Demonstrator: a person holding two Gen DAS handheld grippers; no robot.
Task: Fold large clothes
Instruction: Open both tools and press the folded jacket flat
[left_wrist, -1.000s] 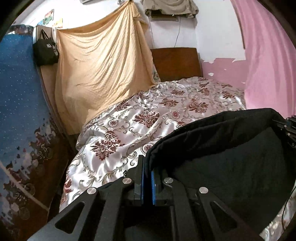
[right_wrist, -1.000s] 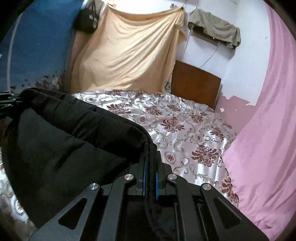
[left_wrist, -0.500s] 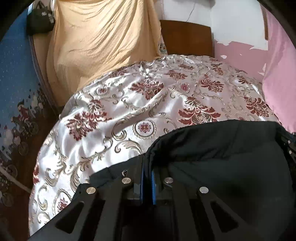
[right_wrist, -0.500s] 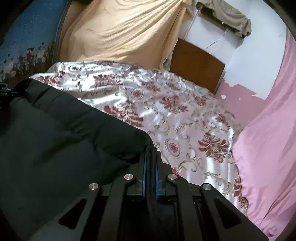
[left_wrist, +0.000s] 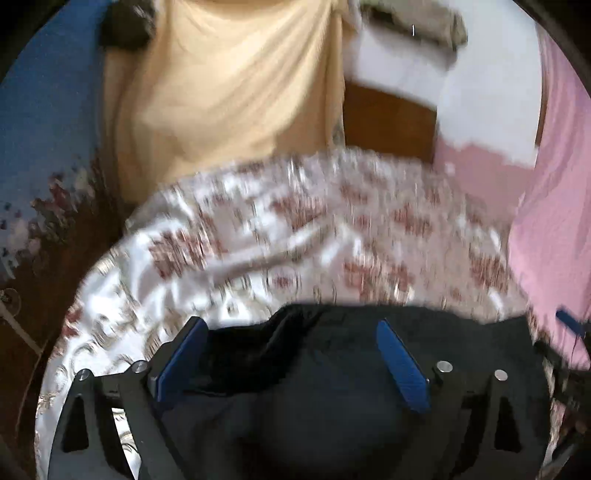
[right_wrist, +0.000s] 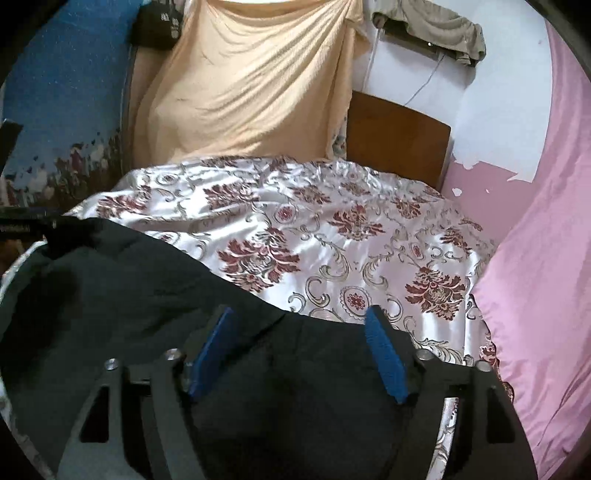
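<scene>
A bed with a floral satin bedspread (right_wrist: 332, 236) fills the room. The black garment (right_wrist: 129, 288) lies on its near side. The left tool (left_wrist: 291, 354) and right tool (right_wrist: 299, 347) both gape wide above it, gripping nothing.

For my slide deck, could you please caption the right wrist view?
Right gripper open above the black garment lying on the floral bedspread.

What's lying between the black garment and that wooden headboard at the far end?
In the right wrist view, only the floral satin bedspread stretches between the black garment and the wooden headboard; nothing else rests on it.
</scene>
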